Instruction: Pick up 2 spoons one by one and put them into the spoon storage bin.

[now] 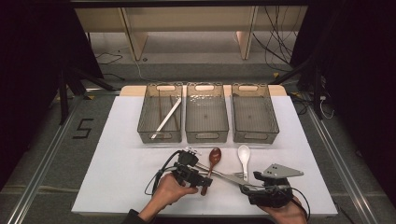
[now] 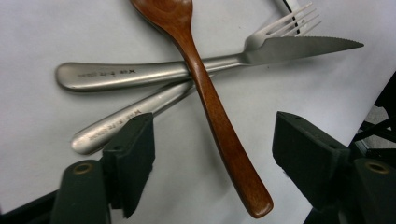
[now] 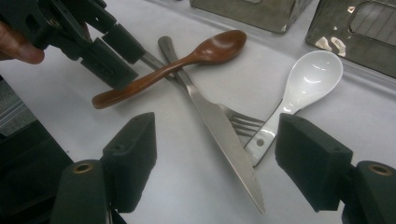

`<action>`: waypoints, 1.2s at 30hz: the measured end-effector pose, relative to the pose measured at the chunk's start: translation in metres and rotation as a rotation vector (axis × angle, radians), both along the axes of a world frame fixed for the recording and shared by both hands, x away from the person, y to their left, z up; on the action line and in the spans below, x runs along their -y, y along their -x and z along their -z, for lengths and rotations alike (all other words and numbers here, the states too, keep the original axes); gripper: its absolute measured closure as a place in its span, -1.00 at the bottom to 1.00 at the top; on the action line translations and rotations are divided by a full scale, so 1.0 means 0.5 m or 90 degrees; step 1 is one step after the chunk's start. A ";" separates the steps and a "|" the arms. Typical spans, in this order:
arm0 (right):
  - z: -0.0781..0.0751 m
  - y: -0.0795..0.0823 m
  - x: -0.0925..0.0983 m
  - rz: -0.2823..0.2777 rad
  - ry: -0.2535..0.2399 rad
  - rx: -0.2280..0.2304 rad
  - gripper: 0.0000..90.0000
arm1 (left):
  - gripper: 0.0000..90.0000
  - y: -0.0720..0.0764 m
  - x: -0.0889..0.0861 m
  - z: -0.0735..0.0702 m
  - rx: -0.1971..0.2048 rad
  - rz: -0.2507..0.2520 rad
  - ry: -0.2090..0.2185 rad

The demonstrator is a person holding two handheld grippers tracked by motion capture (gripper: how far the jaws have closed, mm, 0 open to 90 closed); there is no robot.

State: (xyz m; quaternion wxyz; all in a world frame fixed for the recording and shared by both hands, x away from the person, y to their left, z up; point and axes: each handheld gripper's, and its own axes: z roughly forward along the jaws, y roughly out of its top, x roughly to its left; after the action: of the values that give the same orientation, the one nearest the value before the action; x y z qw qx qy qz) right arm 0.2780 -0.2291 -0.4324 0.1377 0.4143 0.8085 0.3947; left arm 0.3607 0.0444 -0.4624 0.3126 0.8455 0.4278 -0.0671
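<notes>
A brown wooden spoon (image 1: 214, 158) (image 2: 210, 107) (image 3: 187, 58) lies across a steel knife (image 1: 224, 176) (image 2: 187, 70) (image 3: 219, 130) and a steel fork (image 2: 140, 109) (image 3: 243, 123) near the table's front. My left gripper (image 1: 205, 182) (image 2: 212, 126) (image 3: 109, 51) is open, its jaws on either side of the wooden spoon's handle without touching it. A white ceramic spoon (image 1: 243, 156) (image 3: 303, 84) lies just right of the pile. My right gripper (image 1: 243, 187) (image 3: 215, 135) hangs open over the knife's blade, holding nothing.
Three grey mesh bins (image 1: 159, 114) (image 1: 207, 114) (image 1: 255, 114) stand in a row at the back of the white table (image 1: 116, 163). The left bin holds long thin sticks. Cables trail from both grippers near the front edge.
</notes>
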 end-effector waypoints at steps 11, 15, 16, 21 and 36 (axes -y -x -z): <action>0.001 -0.001 -0.001 -0.002 0.003 0.000 -0.33 | 0.01 -0.008 0.008 0.018 -0.020 0.016 0.015; 0.001 -0.001 -0.002 -0.003 0.003 0.001 -0.33 | 0.10 -0.011 0.009 0.019 -0.024 0.020 0.022; 0.001 -0.001 -0.002 -0.003 0.003 0.001 -0.33 | 0.12 -0.012 0.010 0.019 -0.025 0.021 0.024; 0.000 -0.001 -0.002 -0.003 0.003 0.001 -0.33 | 0.23 -0.015 0.018 0.021 -0.026 0.026 0.026; 0.001 -0.001 -0.002 -0.004 0.004 0.001 -0.33 | 0.77 -0.017 0.024 0.031 -0.026 0.035 0.021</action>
State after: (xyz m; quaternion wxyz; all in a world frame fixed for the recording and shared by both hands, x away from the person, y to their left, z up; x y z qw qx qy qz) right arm 0.2785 -0.2280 -0.4330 0.1386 0.4111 0.8107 0.3932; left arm 0.3690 0.0326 -0.4780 0.3159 0.8501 0.4093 -0.1003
